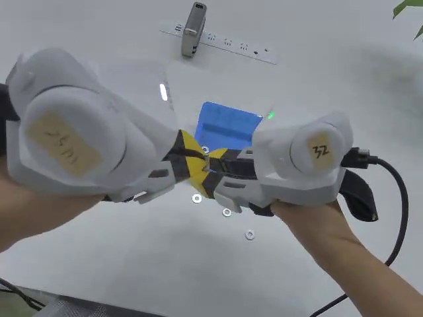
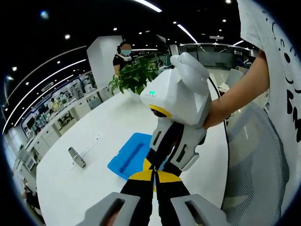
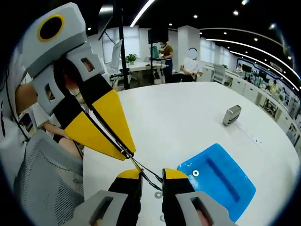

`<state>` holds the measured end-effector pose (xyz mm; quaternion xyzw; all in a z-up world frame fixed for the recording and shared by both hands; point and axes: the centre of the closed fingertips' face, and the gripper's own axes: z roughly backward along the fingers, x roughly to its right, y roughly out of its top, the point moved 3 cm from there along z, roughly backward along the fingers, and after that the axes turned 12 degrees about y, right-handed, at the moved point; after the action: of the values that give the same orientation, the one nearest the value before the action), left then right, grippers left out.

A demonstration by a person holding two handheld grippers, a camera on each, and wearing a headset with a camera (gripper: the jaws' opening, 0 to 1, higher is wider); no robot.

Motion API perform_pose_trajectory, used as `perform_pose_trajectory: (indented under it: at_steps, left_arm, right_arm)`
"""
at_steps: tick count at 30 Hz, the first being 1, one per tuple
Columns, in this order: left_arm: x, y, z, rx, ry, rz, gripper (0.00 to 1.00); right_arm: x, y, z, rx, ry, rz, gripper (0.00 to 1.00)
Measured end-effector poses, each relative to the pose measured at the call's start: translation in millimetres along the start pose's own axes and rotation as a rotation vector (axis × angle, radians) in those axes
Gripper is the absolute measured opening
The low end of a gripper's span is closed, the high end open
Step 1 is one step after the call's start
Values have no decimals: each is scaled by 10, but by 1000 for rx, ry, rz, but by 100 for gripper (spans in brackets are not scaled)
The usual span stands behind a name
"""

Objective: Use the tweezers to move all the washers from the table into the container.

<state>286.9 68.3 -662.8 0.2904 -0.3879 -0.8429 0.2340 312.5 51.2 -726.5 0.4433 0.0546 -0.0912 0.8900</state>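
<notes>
Left gripper (image 3: 128, 151): yellow wedge-shaped jaws pressed together on thin, dark, wire-like tweezers (image 3: 146, 173). Right gripper (image 3: 152, 175): blunt yellow-capped jaws narrowly apart, flanking the tweezers' two slim arms; pressing or not, cannot tell. Just beyond the right jaws, off to their right, a glossy blue rectangular container (image 3: 230, 188) holding one small ring-shaped washer (image 3: 195, 173). Beneath both jaw pairs in the head view, three flat metal washers (image 1: 227, 212) loose on the smooth white table (image 1: 165, 271).

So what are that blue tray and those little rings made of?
The tray looks like moulded plastic: even glossy blue, with small bright reflections near its edge. The washers look like metal, silvery with glints, though they are too small to be sure.
</notes>
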Motion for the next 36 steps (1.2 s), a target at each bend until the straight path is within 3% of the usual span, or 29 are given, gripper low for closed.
perform_pose_trajectory:
  at_steps: [12,36]
  left_arm:
    - [52,-193,-100,-55,-16,19,0]
    - [86,-355,-269,-113,-33,-5,0]
  right_arm:
    - [4,-163,-188,-34,29,-28,12]
    - [112,-359,-323,-71,40,-60,13]
